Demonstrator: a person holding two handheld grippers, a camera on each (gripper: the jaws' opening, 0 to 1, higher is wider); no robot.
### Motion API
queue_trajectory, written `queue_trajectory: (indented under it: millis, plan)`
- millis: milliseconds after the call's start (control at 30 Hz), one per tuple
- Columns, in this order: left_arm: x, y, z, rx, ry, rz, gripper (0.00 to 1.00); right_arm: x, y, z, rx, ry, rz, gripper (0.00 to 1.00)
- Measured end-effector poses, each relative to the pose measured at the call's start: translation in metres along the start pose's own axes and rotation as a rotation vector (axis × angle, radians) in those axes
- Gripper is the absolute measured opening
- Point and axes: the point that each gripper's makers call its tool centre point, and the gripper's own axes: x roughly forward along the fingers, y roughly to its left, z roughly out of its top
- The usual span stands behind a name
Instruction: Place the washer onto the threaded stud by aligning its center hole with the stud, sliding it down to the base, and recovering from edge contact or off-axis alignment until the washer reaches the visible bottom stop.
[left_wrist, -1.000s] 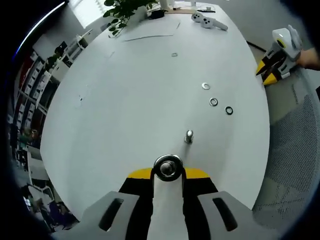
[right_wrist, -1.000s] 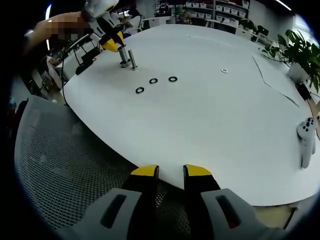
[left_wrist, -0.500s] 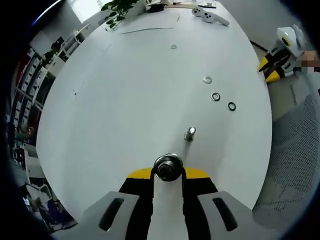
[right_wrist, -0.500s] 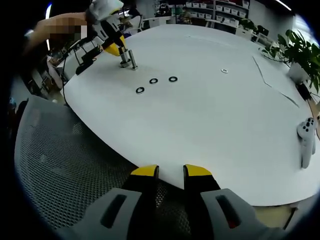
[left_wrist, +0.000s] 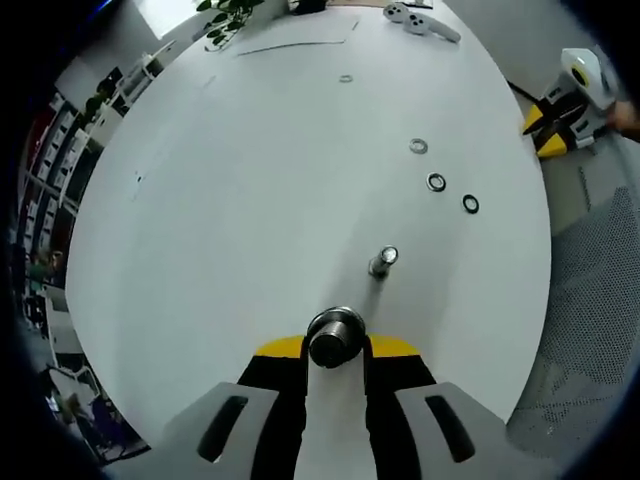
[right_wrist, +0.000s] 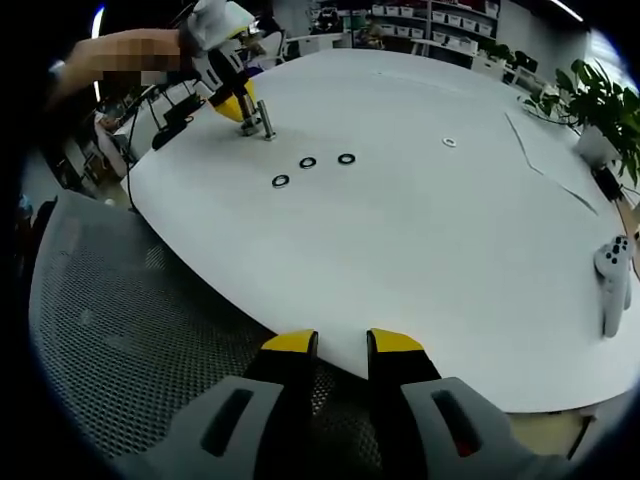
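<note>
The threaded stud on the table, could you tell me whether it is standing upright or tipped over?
Upright. In the right gripper view the threaded stud rises vertically off the white table, beside the left tongs.

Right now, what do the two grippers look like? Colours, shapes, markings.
Both match: the left gripper and right gripper have light grey moulded bodies with dark slots, black jaws and yellow tips. Seen from afar in the right gripper view, the left gripper has a white housing above its yellow tips.
</note>
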Motion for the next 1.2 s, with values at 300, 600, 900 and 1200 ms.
queue_trajectory:
  millis: [300,600,900,1200]
  plan:
    - [0.006,-0.002,-0.002,0.016,0.022,-0.001,0.19,0.0,0.0,0.0,0.0,-0.001,0.0,0.23]
    - [0.004,0.003,-0.007,0.057,0.024,0.017,0.26,0.0,0.0,0.001,0.0,-0.004,0.0,0.23]
    - [-0.024,0.012,-0.01,-0.015,-0.04,0.089,0.33,0.0,-0.001,0.002,0.002,-0.011,-0.005,0.23]
    - [-0.083,0.016,0.002,-0.257,-0.318,0.209,0.35,-0.001,-0.002,0.002,0.011,-0.014,-0.011,0.23]
